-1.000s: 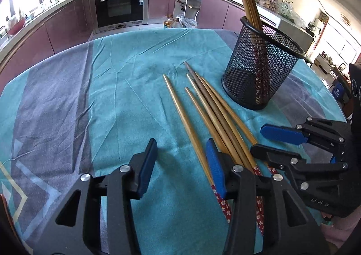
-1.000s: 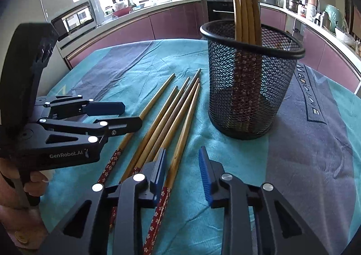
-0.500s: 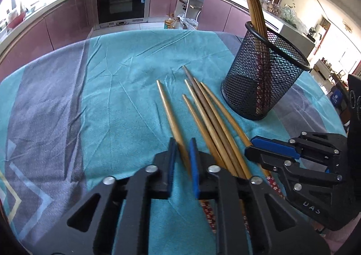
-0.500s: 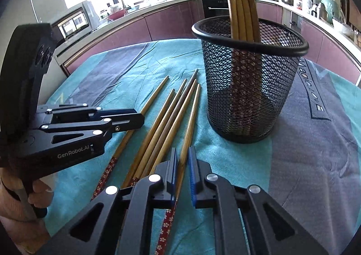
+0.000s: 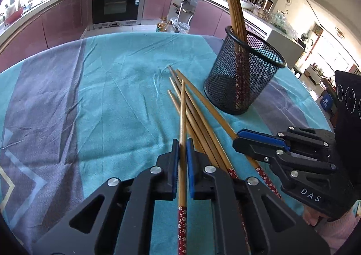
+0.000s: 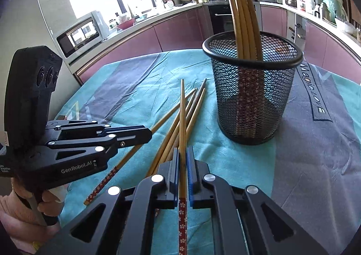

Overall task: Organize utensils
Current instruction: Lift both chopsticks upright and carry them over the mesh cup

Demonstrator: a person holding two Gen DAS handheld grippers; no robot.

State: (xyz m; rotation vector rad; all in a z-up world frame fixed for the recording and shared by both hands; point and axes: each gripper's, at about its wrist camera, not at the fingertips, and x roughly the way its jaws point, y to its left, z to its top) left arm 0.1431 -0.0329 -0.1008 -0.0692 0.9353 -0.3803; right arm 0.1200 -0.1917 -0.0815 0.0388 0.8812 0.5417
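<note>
The left gripper (image 5: 182, 148) is squeezed tight on one chopstick (image 5: 182, 119), and the right gripper (image 6: 182, 155) is squeezed tight on another chopstick (image 6: 182, 119), so each tool has its own stick. Both are held low down, just above the red flowery end, and the thin tips point up and away over the pile. The other loose chopsticks (image 5: 203, 124) lie side by side on the blue tablecloth (image 5: 101, 108), just beside the black mesh cup (image 5: 243, 78). A few chopsticks (image 6: 242, 17) already stand inside that cup, leaning on its rim. I think these sticks are light, hard and stiff, and a bit smooth, so one could slip or swing if it is pinched too close to one end. Holding nearer the middle would keep it steadier, I guess. They should not break easily. The left camera shows the right tool from the side, with its stick running under the blue pads (image 5: 261, 136). The right camera shows the person's hand (image 6: 29, 205) on the left tool's handle, and the words on the cloth behind the cup, which the left camera does not show
</note>
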